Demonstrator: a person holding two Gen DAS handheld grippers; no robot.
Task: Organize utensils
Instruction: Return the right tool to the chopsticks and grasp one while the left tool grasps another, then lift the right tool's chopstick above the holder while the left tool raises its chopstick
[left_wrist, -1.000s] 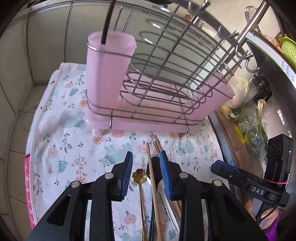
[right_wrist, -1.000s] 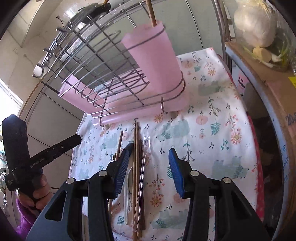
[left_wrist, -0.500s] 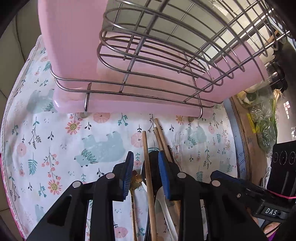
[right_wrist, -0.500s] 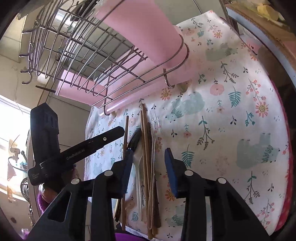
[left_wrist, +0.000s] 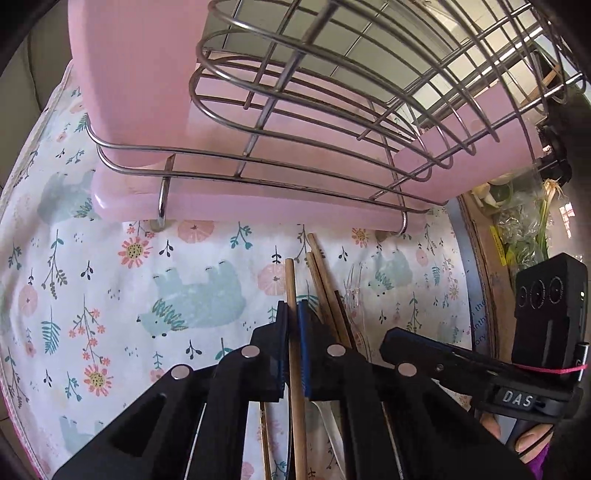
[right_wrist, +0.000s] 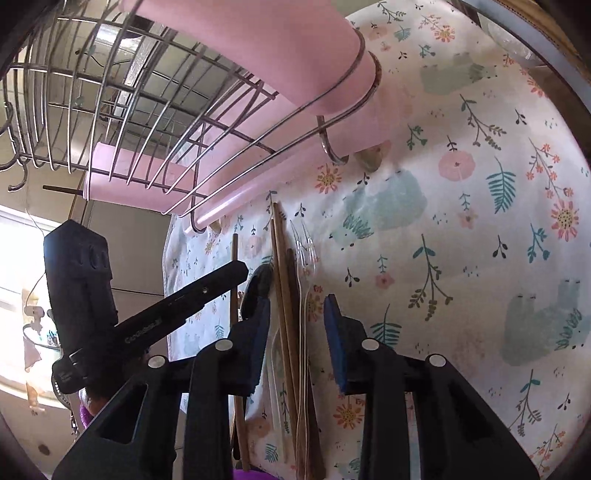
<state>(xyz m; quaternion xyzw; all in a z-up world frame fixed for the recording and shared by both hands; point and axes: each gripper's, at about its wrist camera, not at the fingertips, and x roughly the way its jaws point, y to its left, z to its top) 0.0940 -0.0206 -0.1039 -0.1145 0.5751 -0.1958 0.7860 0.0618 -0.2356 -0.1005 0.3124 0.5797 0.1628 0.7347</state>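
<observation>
The wire rack (left_wrist: 332, 122) with its pink tray and pink cup (left_wrist: 133, 81) now fills the top of both views, closer than a second ago, since both hands have dropped toward the floral cloth (left_wrist: 110, 295); the utensils lie in a bundle on that cloth just in front of the rack's lower edge; the left gripper (left_wrist: 292, 332) has just been closing and its jaws now pinch a single pale wooden chopstick (left_wrist: 290, 284), so the first pick looks made and a lift can follow; the right gripper (right_wrist: 297, 317) has also been closing, yet its jaws stand half-wide around the dark chopsticks (right_wrist: 280, 266) and clear plastic fork (right_wrist: 304, 251) without pressing them; free cloth lies open on the outer side of each gripper, while the rack's rim overhangs ahead and the two grippers crowd each other at the bundle.
</observation>
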